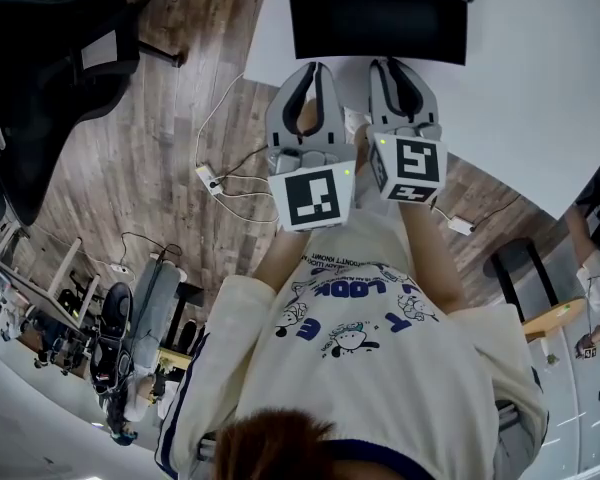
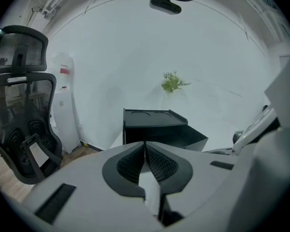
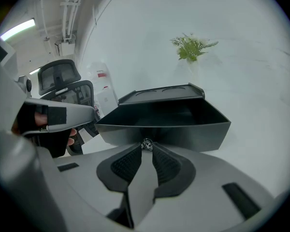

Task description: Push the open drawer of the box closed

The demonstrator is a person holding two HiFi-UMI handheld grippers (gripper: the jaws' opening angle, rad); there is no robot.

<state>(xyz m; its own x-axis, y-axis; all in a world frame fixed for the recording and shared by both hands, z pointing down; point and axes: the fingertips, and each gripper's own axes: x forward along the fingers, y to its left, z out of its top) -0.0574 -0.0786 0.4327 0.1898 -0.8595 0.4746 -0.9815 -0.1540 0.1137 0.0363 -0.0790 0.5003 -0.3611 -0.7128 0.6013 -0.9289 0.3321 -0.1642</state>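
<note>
Drawer [image 3: 164, 124]: black, empty, pulled fully out of its black box [image 2: 150, 120], which stands on the white worktop [image 3: 261, 144].
- Position: straight ahead of both tongs. The front panel faces the person and runs crosswise, so the slide travel is directly away, into the box.
- Right tongs [image 3: 145, 149]: the nearer pair, nipped on the small metal knob [image 3: 146, 144] at the middle of the front panel.
- Left tongs [image 2: 145, 146]: pads together, holding nothing, just beside the right pair and short of the box.
- Judgement: a straight forward push from the right hand should seat the drawer.
- Surroundings: plain, uncluttered worktop with a green sprig [image 3: 192, 47] beyond. Wood-plank floor [image 1: 180, 118], mesh office chair [image 2: 19, 105], white walls.
</note>
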